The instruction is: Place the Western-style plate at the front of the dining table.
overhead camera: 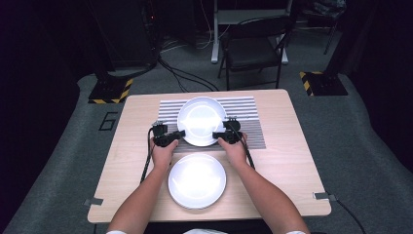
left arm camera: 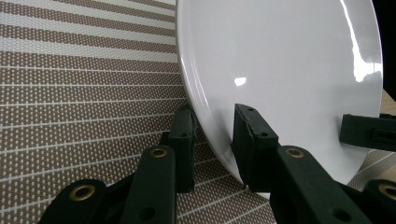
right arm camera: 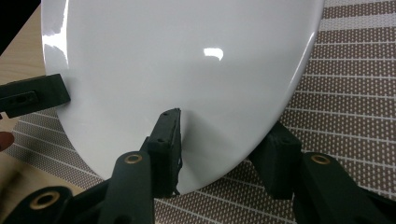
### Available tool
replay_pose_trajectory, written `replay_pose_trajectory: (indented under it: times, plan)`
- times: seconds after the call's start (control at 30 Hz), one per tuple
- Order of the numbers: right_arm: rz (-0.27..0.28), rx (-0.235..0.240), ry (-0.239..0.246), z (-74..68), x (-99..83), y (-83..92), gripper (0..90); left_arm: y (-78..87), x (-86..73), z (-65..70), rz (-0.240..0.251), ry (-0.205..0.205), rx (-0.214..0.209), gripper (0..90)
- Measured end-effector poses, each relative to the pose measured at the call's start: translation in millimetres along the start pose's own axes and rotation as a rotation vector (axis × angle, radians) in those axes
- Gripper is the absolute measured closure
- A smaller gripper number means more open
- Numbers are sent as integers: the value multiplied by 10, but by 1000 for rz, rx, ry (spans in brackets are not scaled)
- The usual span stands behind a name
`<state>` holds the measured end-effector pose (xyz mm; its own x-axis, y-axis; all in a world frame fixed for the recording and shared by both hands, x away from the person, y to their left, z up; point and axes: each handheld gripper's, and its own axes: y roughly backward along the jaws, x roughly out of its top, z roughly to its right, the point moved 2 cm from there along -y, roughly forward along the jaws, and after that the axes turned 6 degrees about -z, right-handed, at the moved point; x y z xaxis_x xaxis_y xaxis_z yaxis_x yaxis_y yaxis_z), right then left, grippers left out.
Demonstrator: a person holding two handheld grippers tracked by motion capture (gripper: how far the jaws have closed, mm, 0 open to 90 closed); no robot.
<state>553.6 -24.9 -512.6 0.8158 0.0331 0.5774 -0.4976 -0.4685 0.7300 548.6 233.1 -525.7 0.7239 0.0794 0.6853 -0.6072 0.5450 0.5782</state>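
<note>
A white plate [overhead camera: 201,117] lies over a striped placemat [overhead camera: 246,109] at the table's far middle. My left gripper [overhead camera: 181,133] is shut on its left near rim, and my right gripper [overhead camera: 216,135] is shut on its right near rim. In the left gripper view the plate [left arm camera: 289,70] has one jaw above its rim and one beneath, with the left gripper [left arm camera: 212,135] over the placemat [left arm camera: 84,79]. The right gripper view has the right gripper [right arm camera: 224,135] clamped on the plate [right arm camera: 187,60] the same way. A second white plate [overhead camera: 197,180] rests on the bare wood between the forearms.
The wooden table [overhead camera: 292,161] ends close behind the placemat. A black chair [overhead camera: 253,48] stands on the floor beyond it. Cables [overhead camera: 187,78] run across the grey carpet, and yellow-and-black striped bases [overhead camera: 111,91] sit at both far corners.
</note>
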Motion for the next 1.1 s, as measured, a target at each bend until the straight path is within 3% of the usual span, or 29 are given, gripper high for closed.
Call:
replay_pose_trajectory:
  times: [0.3,0.47,0.67,0.93,1.07,1.1]
  plan:
    - [-16,-7,-16,69,-19,-47,545,-64,-11,-4,-31,-5,7,693]
    - [-28,-27,-30,88,-38,-89,536,-107,-24,-23,-55,22,6,692]
    - [-21,-34,-23,91,-42,-100,545,-117,-9,-63,-50,55,6,685]
    - [-13,-67,-6,80,-43,-106,566,-114,3,-80,-45,66,17,678]
    - [-13,-54,-31,95,-40,-102,570,-127,14,-71,-46,65,7,675]
    - [-15,-47,-64,100,-36,-98,571,-136,19,-63,-40,71,7,670]
